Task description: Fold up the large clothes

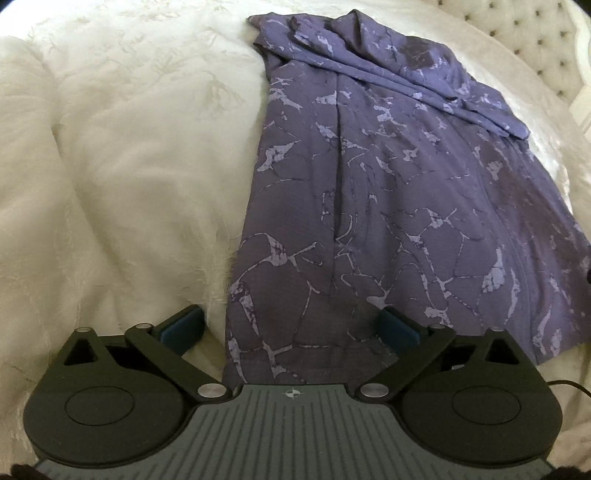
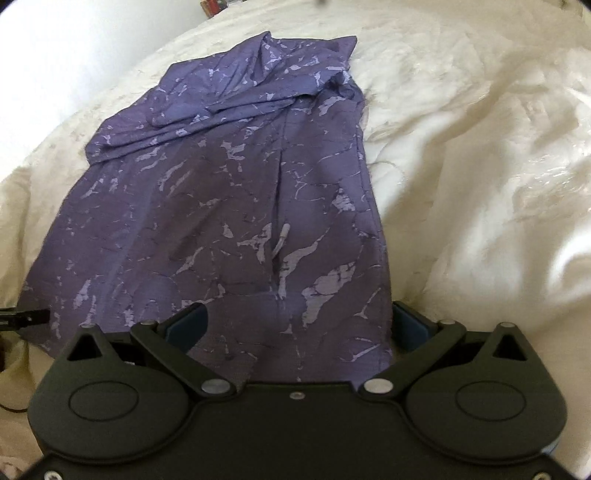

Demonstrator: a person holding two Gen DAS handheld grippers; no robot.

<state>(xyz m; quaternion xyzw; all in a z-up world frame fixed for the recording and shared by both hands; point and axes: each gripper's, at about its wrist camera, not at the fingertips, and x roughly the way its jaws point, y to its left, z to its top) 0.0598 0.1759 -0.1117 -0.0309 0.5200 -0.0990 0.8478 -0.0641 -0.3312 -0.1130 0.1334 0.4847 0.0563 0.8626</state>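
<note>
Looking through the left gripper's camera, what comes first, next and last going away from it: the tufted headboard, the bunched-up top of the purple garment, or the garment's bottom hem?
1. Bottom hem, lying between the left gripper's open fingers.
2. Bunched-up top of the purple garment, farther up the bed.
3. Tufted headboard, far upper right, behind the white bedspread.

The near hem of the purple garment with a pale marbled print [image 1: 369,206] is hidden behind the black body of the left gripper [image 1: 291,325], and in the right wrist view the same hem [image 2: 236,236] is covered by the right gripper [image 2: 299,325]. The garment's right side is cut off at the left wrist picture's edge. A small reddish object [image 2: 214,5] at the top of the right wrist view is too small and cropped to be identified. The cream bedcover [image 2: 480,184] is blurred there.
</note>
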